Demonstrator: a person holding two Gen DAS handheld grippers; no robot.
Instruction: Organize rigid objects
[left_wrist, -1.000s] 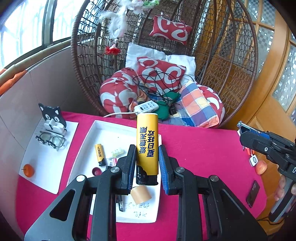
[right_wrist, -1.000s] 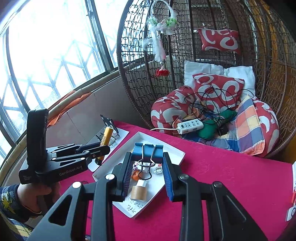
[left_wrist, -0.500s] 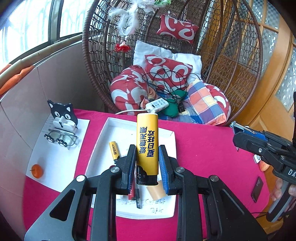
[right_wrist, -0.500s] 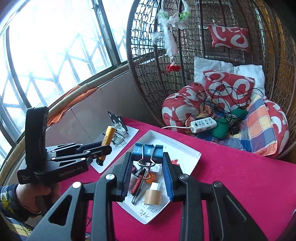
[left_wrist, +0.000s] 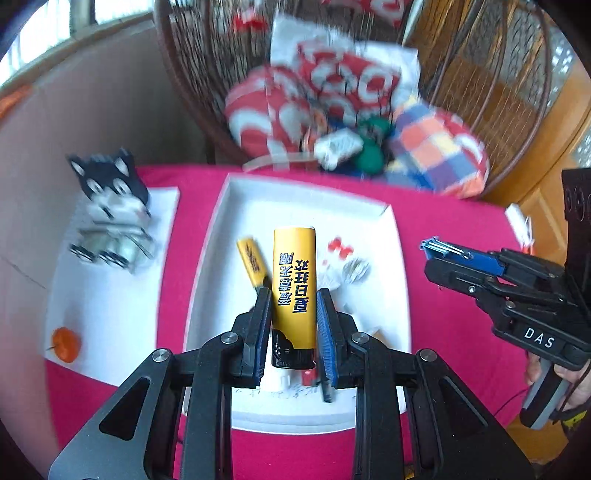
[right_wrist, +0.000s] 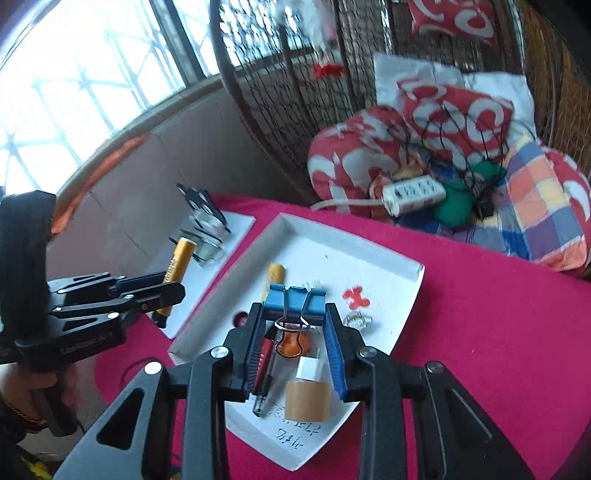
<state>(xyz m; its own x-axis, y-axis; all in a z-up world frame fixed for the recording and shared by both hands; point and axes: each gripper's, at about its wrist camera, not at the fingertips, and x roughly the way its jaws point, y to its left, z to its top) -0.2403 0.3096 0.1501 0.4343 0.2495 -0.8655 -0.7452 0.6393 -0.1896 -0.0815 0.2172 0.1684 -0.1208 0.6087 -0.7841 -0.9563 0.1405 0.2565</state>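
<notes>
My left gripper (left_wrist: 293, 301) is shut on a large yellow lighter (left_wrist: 293, 280) with blue lettering, held upright above the white tray (left_wrist: 397, 258). From the right wrist view the same left gripper (right_wrist: 173, 290) and lighter (right_wrist: 179, 264) hang left of the tray (right_wrist: 410, 291). My right gripper (right_wrist: 295, 314) is shut on a blue binder clip (right_wrist: 297, 301), wire handles hanging toward me, over the tray's middle. The left wrist view has that right gripper (left_wrist: 430, 256) and clip (left_wrist: 454, 253) at the right, above the red cloth. A smaller yellow lighter (left_wrist: 253, 262) lies in the tray.
The tray also holds a brown tape roll (right_wrist: 308, 400), a white plug (right_wrist: 310, 367), a pen (right_wrist: 267, 384) and small bits. A cat-shaped stand with glasses (left_wrist: 109, 214) and an orange ball (left_wrist: 66, 343) sit on white paper. A wicker chair with cushions (right_wrist: 436, 122) stands behind the table.
Both grippers have come down and forward toward the tray, each keeping its hold. The tray looks larger and nearer in both views.
</notes>
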